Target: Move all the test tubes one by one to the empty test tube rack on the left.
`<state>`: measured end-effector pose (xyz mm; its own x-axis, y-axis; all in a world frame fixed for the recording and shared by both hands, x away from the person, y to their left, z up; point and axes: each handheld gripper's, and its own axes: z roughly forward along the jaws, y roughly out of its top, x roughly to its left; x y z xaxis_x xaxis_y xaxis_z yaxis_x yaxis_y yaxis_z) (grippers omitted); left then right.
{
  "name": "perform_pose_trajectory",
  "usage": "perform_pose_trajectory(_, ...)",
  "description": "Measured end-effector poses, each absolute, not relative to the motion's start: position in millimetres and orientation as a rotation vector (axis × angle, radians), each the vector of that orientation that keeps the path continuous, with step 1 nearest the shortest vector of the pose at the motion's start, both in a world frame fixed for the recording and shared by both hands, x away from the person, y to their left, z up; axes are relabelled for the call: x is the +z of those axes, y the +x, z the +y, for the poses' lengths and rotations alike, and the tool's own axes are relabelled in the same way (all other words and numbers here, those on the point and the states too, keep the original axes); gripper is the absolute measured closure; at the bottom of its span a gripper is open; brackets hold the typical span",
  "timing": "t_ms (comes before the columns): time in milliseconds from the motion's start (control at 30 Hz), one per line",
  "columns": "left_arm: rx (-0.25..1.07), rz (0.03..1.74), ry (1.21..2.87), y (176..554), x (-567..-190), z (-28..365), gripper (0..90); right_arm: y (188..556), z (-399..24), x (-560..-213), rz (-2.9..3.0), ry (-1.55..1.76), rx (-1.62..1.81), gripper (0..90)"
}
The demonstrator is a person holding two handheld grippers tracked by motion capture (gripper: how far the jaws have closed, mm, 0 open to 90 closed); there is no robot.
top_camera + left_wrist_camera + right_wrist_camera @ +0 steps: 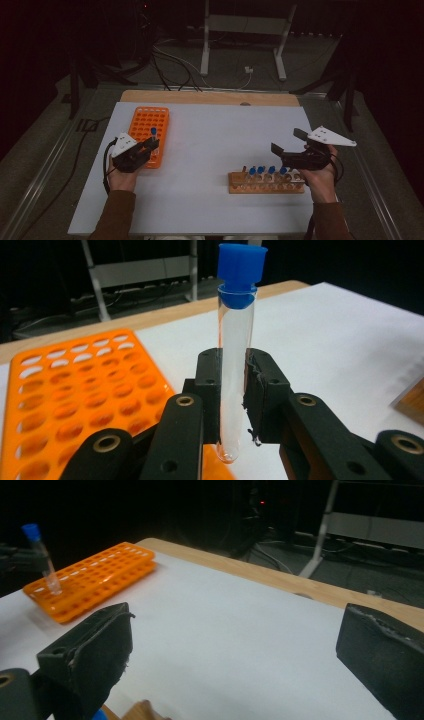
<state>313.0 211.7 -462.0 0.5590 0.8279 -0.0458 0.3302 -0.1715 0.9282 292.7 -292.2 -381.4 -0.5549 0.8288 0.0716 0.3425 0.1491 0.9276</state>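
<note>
High view: my left gripper [152, 145] sits at the near right corner of the orange rack [148, 135], which lies on the left part of the white counter [200, 150]. Its jaws are clamped on a clear test tube [153, 136] with a blue cap, held upright over the rack. My right gripper [286, 141] hovers just above the wooden rack [265, 183] at the right of the counter, jaws wide apart with nothing between them. Blue-capped tubes [266, 171] stand in the wooden rack.

Left gripper view: my two jaws press on the test tube [235, 365] from both sides, at its lower half. The tube stands upright, its rounded bottom below the pads, its blue cap [241, 272] well above them. The orange rack [75, 390] lies behind and to the left.

Right gripper view: my jaws stand far apart, empty. Across the counter [225, 630], the orange rack [95, 582] lies far left, with the capped tube [45, 562] upright above it.
</note>
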Motion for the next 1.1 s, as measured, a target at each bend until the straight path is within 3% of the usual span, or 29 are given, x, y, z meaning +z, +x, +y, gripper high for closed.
perform_pose_trajectory(367, 0.572, 1.014, 1.763, 306.1, -478.4, 222.4, 78.1, 286.6, -316.9, -390.4, 1.918, 1.169, 1.374, 1.8)
perform_pose_trajectory(1100, 0.569, 1.049, 1.939, 302.3, -495.3, 216.3, 78.2, 282.3, -322.3, -399.2, 1.917, 1.179, 1.326, 2.2)
